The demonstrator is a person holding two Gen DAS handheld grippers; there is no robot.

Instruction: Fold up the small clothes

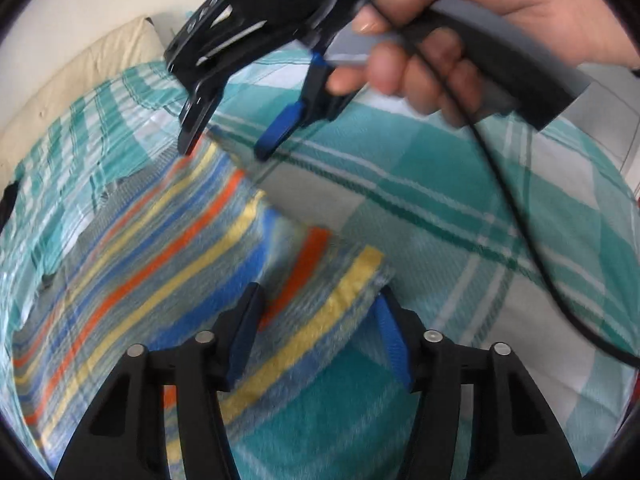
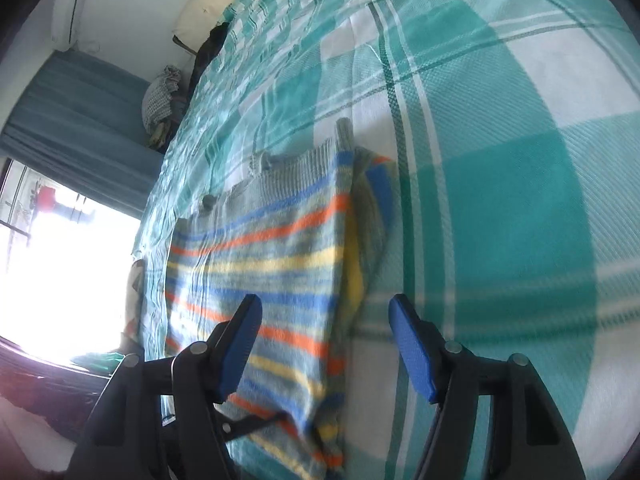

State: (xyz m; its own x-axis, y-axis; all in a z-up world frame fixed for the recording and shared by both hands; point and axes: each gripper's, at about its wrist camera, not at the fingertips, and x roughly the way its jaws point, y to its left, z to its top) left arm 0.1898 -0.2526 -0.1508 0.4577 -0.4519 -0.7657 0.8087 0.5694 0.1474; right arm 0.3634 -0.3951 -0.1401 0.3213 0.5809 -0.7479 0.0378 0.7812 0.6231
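A small striped garment, grey with orange, yellow and blue bands, lies on the teal plaid bed cover. One edge is folded over on itself. My left gripper is open, its jaws hovering over the garment's folded edge. My right gripper is open too, held by a hand above the garment's far corner. In the right wrist view the garment lies flat with its right side folded under, and the right gripper is open just above its near edge.
A cream headboard cushion runs along the bed's far side. The right wrist view shows a bright window, blue curtains, an air conditioner and a bundled cloth beside the bed.
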